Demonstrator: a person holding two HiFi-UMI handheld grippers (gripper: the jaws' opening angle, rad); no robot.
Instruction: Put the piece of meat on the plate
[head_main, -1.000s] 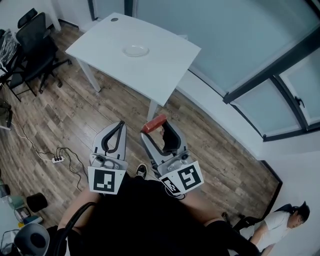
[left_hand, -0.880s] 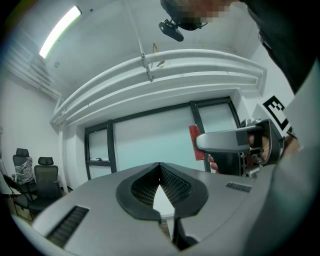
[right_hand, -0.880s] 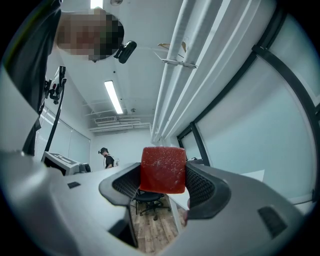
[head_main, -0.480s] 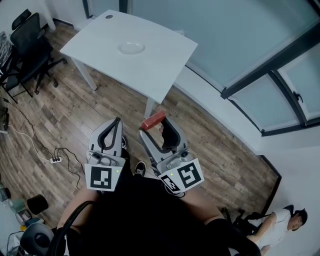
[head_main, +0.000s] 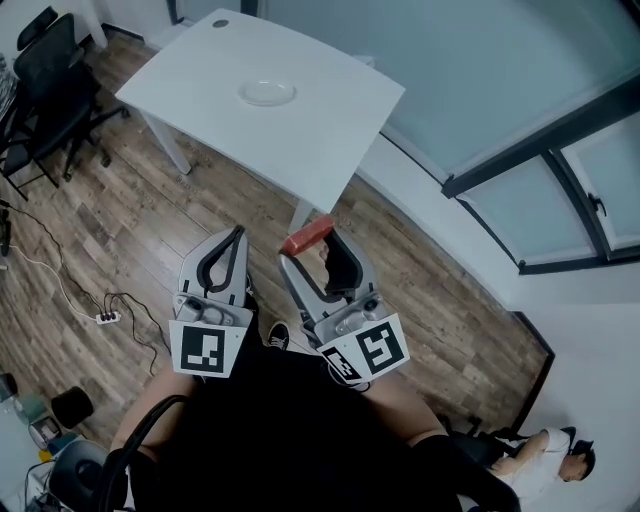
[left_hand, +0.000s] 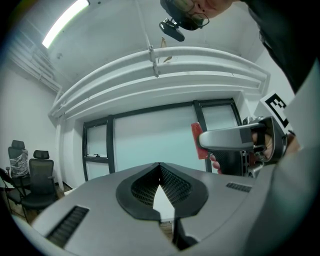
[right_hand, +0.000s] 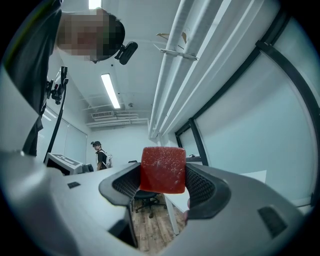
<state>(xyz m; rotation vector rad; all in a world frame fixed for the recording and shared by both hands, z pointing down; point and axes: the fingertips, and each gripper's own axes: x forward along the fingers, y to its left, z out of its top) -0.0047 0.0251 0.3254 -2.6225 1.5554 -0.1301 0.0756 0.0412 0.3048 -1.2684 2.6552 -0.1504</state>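
A red block of meat (head_main: 306, 238) sits clamped between the tips of my right gripper (head_main: 308, 243), held above the wooden floor short of the table. In the right gripper view the meat (right_hand: 162, 169) fills the gap between the jaws of the right gripper (right_hand: 162, 175). My left gripper (head_main: 234, 238) is beside it on the left, shut with nothing in it; its jaws meet at the tip of the left gripper (left_hand: 159, 167). The clear glass plate (head_main: 267, 93) lies on the white table (head_main: 200, 110), well ahead of both grippers.
Black office chairs (head_main: 40, 70) stand left of the table. A power strip (head_main: 104, 318) and cables lie on the wood floor at left. Glass wall panels (head_main: 480, 90) run along the right. A person (head_main: 545, 450) sits at the lower right.
The table and plate have drawn slightly nearer and shifted in the head view as both grippers advanced toward them. The meat stays clamped in the right gripper.
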